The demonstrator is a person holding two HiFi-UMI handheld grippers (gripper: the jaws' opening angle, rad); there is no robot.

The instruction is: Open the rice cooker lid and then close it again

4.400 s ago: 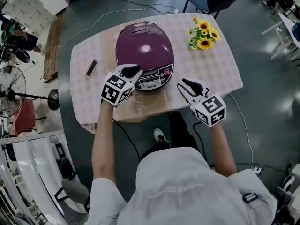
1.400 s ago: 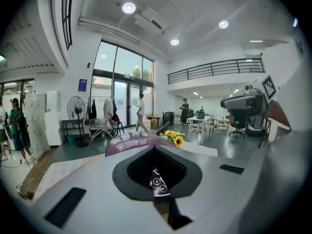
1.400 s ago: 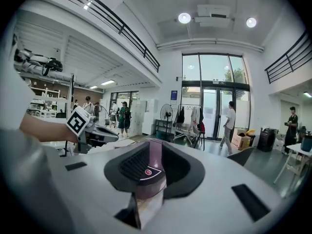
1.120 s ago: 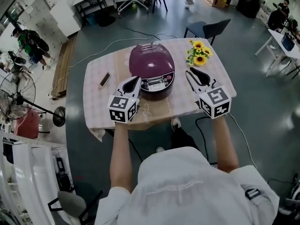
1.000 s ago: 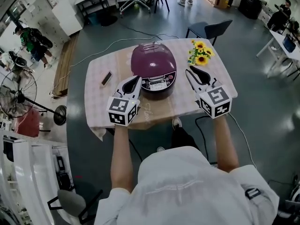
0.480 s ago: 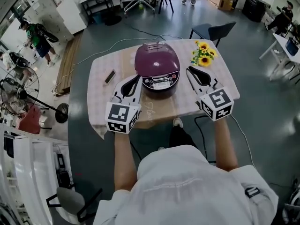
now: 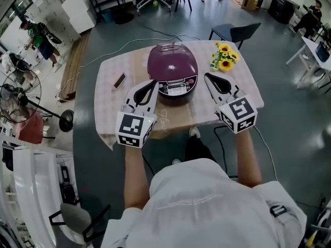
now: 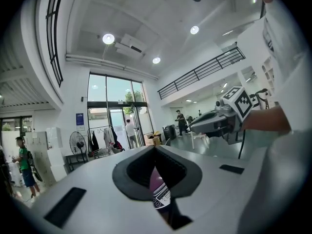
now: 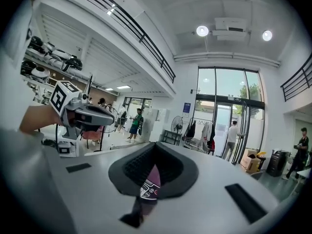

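Note:
The purple rice cooker [image 7: 172, 65] stands on the table with its lid down and its control panel [image 7: 177, 87] facing me. My left gripper [image 7: 150, 83] hovers just left of the cooker's front, shut and empty. My right gripper [image 7: 209, 78] hovers to the right of the cooker, apart from it; its jaws have just been closing with nothing between them and now meet. In the left gripper view, the left gripper [image 8: 155, 148] shows a sliver of the cooker [image 8: 159, 193] below its shut tips. The right gripper view shows the right gripper [image 9: 155, 146] the same way, above the cooker [image 9: 148, 187].
The table [image 7: 238, 84] has a checked cloth. Sunflowers [image 7: 225, 57] stand at its back right, and a small dark flat object [image 7: 119, 80] lies at its left. A chair [image 7: 235, 31] is behind the table, and a floor fan [image 7: 15, 99] stands far left. Cables run across the floor.
The left gripper has risen a little beside the cooker. The right gripper's jaws have come together. Since the oldest frame the left gripper has drawn back from the cooker's front. The lid stays down.

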